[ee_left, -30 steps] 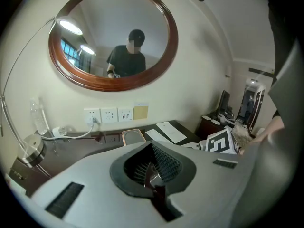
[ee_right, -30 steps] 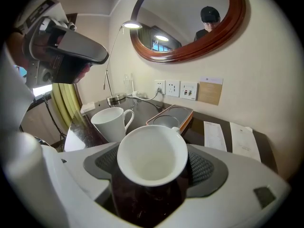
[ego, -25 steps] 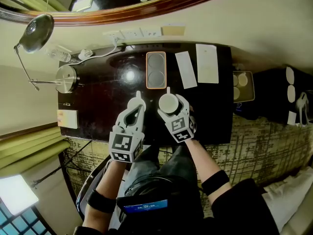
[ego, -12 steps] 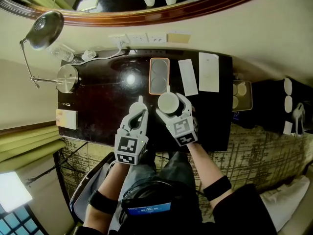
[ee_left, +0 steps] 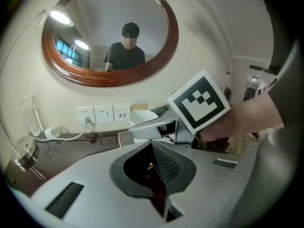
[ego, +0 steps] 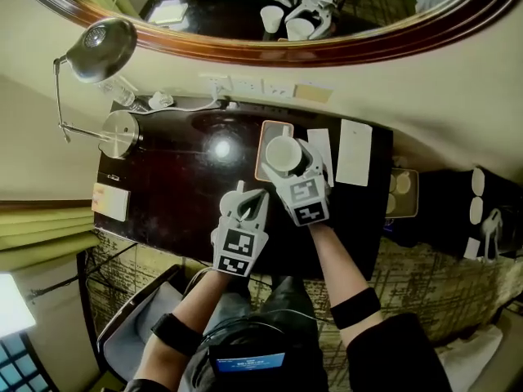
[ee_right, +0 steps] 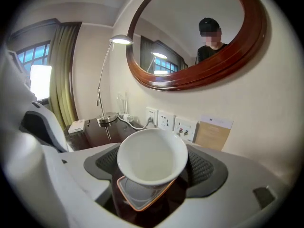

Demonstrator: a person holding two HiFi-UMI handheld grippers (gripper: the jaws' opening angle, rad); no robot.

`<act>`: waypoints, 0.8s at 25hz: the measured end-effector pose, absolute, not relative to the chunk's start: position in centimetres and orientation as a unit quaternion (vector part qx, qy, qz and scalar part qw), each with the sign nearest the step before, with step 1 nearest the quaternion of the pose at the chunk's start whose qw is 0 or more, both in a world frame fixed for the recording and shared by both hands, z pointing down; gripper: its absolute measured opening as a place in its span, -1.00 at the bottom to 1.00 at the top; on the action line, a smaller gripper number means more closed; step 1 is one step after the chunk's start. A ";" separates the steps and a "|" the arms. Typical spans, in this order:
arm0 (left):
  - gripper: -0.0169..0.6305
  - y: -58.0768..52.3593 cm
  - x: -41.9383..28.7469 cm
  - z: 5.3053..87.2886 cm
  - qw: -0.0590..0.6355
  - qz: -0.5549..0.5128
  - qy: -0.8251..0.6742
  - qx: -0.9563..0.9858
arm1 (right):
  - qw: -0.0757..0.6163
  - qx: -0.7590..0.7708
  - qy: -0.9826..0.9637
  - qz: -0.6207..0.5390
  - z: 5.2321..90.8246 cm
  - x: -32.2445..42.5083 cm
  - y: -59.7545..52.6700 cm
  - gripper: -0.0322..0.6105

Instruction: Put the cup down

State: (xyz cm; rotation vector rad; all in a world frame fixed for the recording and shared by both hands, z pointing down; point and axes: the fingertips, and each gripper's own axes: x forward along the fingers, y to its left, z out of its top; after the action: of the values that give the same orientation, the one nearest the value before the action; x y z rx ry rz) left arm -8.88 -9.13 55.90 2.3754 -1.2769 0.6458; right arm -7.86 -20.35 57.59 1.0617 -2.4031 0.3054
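My right gripper (ego: 283,157) is shut on a white cup (ego: 282,154), holding it by its sides above an orange-rimmed tray (ego: 265,140) on the dark table (ego: 172,186). In the right gripper view the empty cup (ee_right: 152,156) sits tilted between both pads, with the tray (ee_right: 142,198) directly beneath it. My left gripper (ego: 249,198) hangs shut and empty over the table's front part, to the left of the right one. From the left gripper view the cup (ee_left: 142,118) and the right gripper show ahead.
A desk lamp (ego: 102,43) with a round base (ego: 120,132) stands at the table's left. Two white cards (ego: 354,151) lie right of the tray. A round mirror (ego: 245,23) and wall sockets (ego: 245,84) are behind. A notepad (ego: 110,201) lies at the front left edge.
My right gripper has carried the cup forward from the table's front to above the orange-rimmed tray. The left gripper stayed low and shut.
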 end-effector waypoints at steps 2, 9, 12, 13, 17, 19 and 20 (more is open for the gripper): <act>-0.94 -9.9 -8.7 56.0 0.185 0.225 -0.456 0.841 | 0.249 0.389 -0.880 0.111 58.2 -8.2 -21.9 0.45; -0.94 -12.5 -8.6 56.3 0.171 0.224 -0.462 0.841 | 0.252 0.392 -0.877 0.114 59.3 -9.1 -26.2 0.45; -0.94 -13.1 -8.9 56.4 0.171 0.220 -0.466 0.839 | 0.258 0.391 -0.876 0.112 60.1 -9.5 -27.1 0.45; -0.94 -13.2 -9.2 56.4 0.171 0.219 -0.469 0.839 | 0.260 0.392 -0.875 0.113 60.3 -9.5 -27.4 0.45; -0.94 -13.3 -10.5 56.6 0.170 0.217 -0.481 0.832 | 0.258 0.400 -0.870 0.130 61.7 -9.4 -27.9 0.46; -0.94 -13.2 -11.0 56.8 0.172 0.218 -0.485 0.829 | 0.256 0.401 -0.869 0.140 62.4 -9.4 -27.9 0.46; -0.94 -13.2 -11.3 56.8 0.171 0.219 -0.486 0.828 | 0.254 0.401 -0.869 0.142 62.7 -9.4 -27.8 0.46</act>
State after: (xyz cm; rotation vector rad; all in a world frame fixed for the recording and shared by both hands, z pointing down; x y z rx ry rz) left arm -11.29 -13.15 56.78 2.3517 -1.3805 0.6221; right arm -9.44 -27.85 62.67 1.0888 -2.3608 0.3865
